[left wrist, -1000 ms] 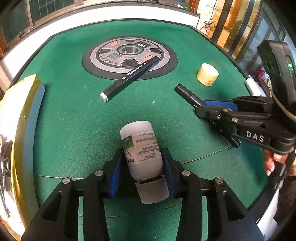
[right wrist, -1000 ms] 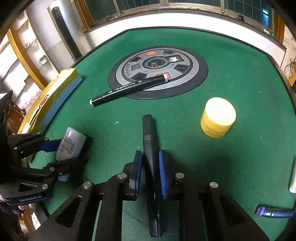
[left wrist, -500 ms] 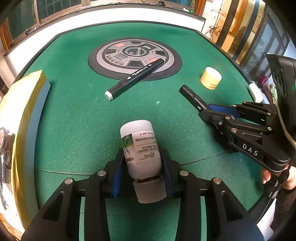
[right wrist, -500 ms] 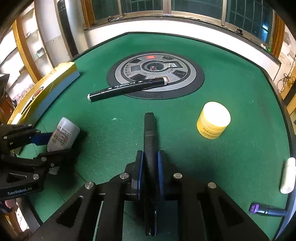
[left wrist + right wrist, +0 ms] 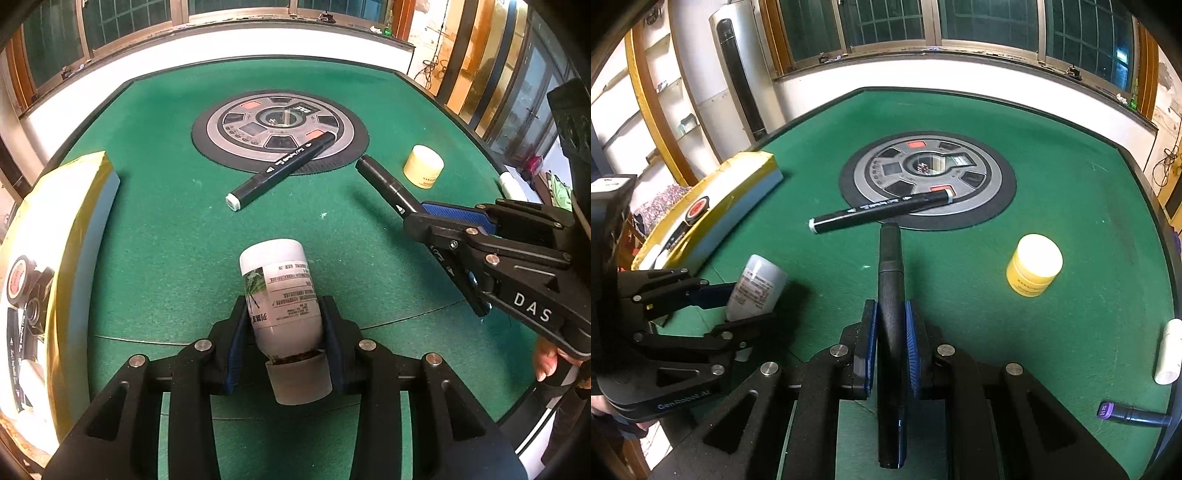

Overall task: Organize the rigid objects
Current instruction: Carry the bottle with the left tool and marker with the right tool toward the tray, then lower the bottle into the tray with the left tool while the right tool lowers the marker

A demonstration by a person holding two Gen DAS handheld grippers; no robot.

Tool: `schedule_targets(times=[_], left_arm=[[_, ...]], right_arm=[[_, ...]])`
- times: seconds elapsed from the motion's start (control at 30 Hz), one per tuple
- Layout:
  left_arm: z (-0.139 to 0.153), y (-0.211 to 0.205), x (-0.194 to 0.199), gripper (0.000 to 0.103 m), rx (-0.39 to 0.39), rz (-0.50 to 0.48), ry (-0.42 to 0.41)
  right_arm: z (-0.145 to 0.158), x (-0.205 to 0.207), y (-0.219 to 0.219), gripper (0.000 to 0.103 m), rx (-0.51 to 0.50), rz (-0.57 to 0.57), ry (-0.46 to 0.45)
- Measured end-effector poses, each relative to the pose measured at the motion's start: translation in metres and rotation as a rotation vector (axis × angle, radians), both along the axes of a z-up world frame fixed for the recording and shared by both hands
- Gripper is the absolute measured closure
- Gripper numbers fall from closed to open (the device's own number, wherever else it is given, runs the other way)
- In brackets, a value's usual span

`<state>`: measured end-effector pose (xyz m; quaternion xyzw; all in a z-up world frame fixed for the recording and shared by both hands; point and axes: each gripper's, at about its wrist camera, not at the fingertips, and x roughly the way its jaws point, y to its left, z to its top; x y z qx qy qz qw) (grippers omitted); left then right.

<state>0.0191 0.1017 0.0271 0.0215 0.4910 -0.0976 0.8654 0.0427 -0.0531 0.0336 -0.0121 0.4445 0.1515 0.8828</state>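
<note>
In our left gripper (image 5: 283, 332) we hold a white bottle (image 5: 280, 295), the blue pads clamped on its labelled body, its wide cap end towards the camera and its rounded base pointing out over the green felt table (image 5: 166, 240); the label carries a leaf picture and small print. Our right gripper (image 5: 890, 332) is closed tight on a black marker (image 5: 891, 295), which runs straight out between the pads with its tip raised above the felt. The left view shows that right gripper from the side, with a hand (image 5: 550, 360) on its handle; the right view in turn shows the bottle tilted in the left gripper, at the left edge. Only the right view shows us a white tube (image 5: 1169, 350) and a purple-capped pen (image 5: 1134, 412) lying near the table's right edge. Farther out, both views show a second black marker (image 5: 280, 170) lying on the felt with one end resting on the round grey console (image 5: 280, 125) at the table's centre, a small yellow jar (image 5: 1034, 266) standing upright to the right, and a yellow box (image 5: 713, 210) along the left edge.
</note>
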Motion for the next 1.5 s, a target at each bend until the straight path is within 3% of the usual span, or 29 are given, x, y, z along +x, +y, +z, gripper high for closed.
schedule_targets(times=[0.33,0.63,0.8,1.03,1.27,1.5], left_arm=[[0.008,0.003,-0.006,0.068,-0.007,0.009,-0.027],[0.026,0.026,-0.022,0.068,-0.087,0.041,-0.045],[0.038,0.051,-0.037,0.068,-0.122,0.084,-0.071],[0.049,0.112,-0.066,0.068,-0.163,0.216,-0.086],[0.055,0.181,-0.072,0.068,-0.114,0.360,-0.079],[0.049,0.220,-0.055,0.068,-0.044,0.404,-0.050]], right_arm=[[0.005,0.000,0.013,0.090,0.013,0.015,-0.010],[0.011,-0.001,0.031,0.090,0.050,0.052,-0.016],[0.011,0.001,0.048,0.090,0.059,0.092,-0.018],[0.006,-0.001,0.062,0.090,0.067,0.131,-0.009],[0.001,-0.001,0.068,0.090,0.077,0.149,0.000],[0.000,-0.001,0.075,0.090,0.080,0.156,0.007]])
